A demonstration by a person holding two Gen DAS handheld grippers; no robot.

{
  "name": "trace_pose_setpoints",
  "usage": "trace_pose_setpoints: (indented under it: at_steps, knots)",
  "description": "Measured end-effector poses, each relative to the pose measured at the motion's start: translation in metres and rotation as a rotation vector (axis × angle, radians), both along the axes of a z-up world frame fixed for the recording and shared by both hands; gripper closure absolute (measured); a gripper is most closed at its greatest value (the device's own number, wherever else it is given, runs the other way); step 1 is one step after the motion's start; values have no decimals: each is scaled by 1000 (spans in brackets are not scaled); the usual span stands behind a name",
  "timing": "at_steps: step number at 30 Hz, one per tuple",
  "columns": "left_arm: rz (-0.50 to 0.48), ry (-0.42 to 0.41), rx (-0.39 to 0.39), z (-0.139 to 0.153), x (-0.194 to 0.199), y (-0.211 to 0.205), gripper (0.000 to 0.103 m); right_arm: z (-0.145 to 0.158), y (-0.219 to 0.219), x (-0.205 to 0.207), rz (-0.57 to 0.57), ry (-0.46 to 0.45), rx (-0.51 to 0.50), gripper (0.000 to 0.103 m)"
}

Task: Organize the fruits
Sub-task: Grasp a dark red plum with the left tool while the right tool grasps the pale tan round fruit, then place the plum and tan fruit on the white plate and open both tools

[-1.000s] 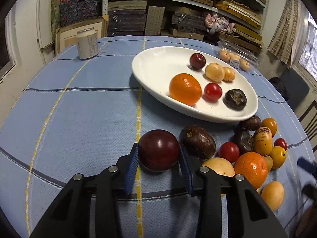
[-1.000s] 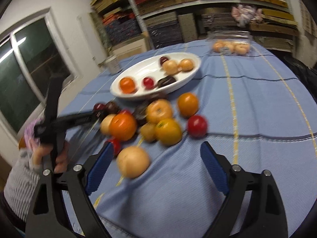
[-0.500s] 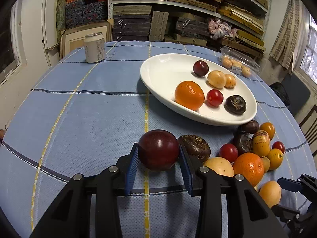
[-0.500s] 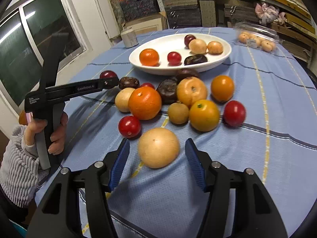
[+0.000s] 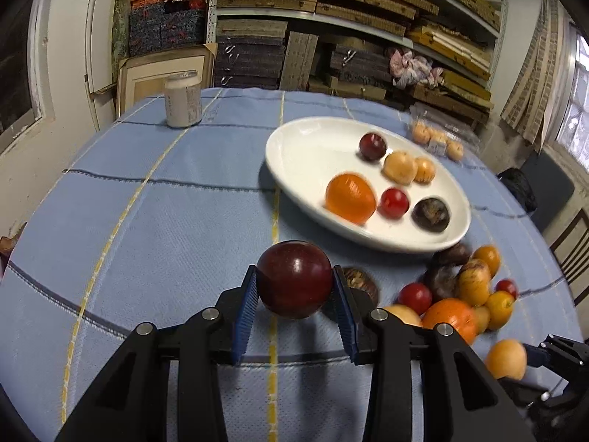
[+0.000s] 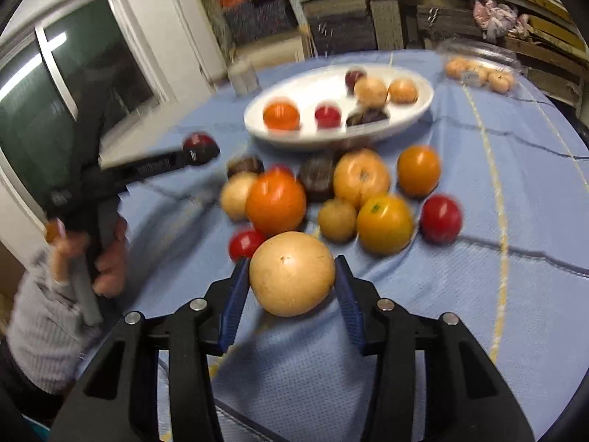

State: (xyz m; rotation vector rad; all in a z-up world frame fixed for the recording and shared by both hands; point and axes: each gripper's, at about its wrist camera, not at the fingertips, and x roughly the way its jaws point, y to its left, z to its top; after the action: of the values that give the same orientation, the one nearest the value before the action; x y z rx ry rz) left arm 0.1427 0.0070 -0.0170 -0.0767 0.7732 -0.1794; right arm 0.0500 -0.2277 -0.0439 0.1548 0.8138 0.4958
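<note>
Over blue checked tablecloth (image 5: 176, 221) | left gripper (image 5: 294, 291) clamped on glossy dark-red round plum (image 5: 294, 280), now lifted clear, heading for white oval ceramic dish (image 5: 302, 154) | right gripper (image 6: 291, 287) jaws closing around matte tan round fruit (image 6: 292, 272), was wide apart | both pickups underway

brown fruit (image 5: 359, 281) half hidden, plate (image 6: 279, 101) blurred
</note>
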Motion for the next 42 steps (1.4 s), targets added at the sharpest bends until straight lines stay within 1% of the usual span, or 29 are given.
trace_pose_setpoints:
  at_steps: [1, 2, 4, 6, 7, 10, 14, 17, 18, 19, 20, 21, 22, 24, 25, 27, 29, 30, 32, 35, 37, 38, 39, 41, 42]
  knots:
    - [-10, -2, -2, 7, 5, -2, 63, 8, -4, 2, -10, -12, 11, 58]
    - [-18, -9, 5, 13, 9, -6, 63, 23, -11, 9, -23, -39, 17, 58]
    - [-18, -34, 28, 27, 21, -13, 63, 43, -18, 23, -53, -79, 2, 58]
    - [-24, -54, 38, 39, 36, -21, 63, 61, -22, 51, -84, -106, -22, 57]
    - [-22, -68, 42, 43, 46, -25, 63, 64, -23, 67, -92, -106, -31, 58]
    - [-7, -61, 45, 45, 77, -31, 63, 61, -22, 110, -122, -80, -51, 58]
    - [17, 3, 41, 31, 123, -32, 63, 47, -18, 162, -155, -41, -56, 58]
    - [25, 48, 24, 16, 142, -32, 63, 35, -19, 185, -184, -13, -40, 57]
    - [29, 62, 18, 12, 146, -31, 62, 31, -20, 191, -191, -9, -34, 56]
    - [36, 69, 10, 8, 149, -29, 59, 28, -22, 194, -197, -3, -28, 54]
    - [44, 61, 4, 7, 149, -27, 55, 27, -24, 195, -199, -2, -14, 47]
    - [40, 48, -7, 8, 146, -24, 49, 28, -29, 191, -206, -9, 21, 43]
    - [44, 32, -12, 11, 140, -21, 38, 32, -36, 185, -216, -25, 59, 40]
    - [72, -5, -16, 18, 127, -15, 32, 44, -49, 171, -228, -54, 112, 38]
    - [82, -19, -32, 22, 118, -9, 31, 50, -55, 160, -233, -74, 133, 37]
    - [90, -20, -72, 27, 104, 0, 30, 62, -66, 134, -250, -122, 166, 30]
    - [100, -14, -122, 28, 79, 12, 30, 63, -75, 107, -273, -165, 185, 19]
    - [99, -17, -127, 27, 65, 15, 30, 59, -81, 89, -293, -185, 189, 17]
    - [99, -32, -102, 24, 39, 16, 30, 45, -87, 63, -316, -185, 184, 16]
    - [88, -36, -25, 11, 2, 8, 29, 16, -89, 35, -309, -90, 169, 16]
    - [57, -23, 12, 4, -13, -2, 29, 8, -86, 24, -293, -61, 164, 16]
    - [38, -23, 26, 2, -20, -8, 29, 8, -84, 21, -288, -65, 159, 15]
    - [25, -27, 36, 0, -25, -12, 29, 11, -82, 17, -289, -88, 151, 14]
    - [-2, -41, 68, -2, -34, -21, 29, 14, -81, 12, -301, -120, 141, 9]
    - [-10, -46, 78, -3, -36, -23, 29, 14, -81, 11, -304, -124, 143, 9]
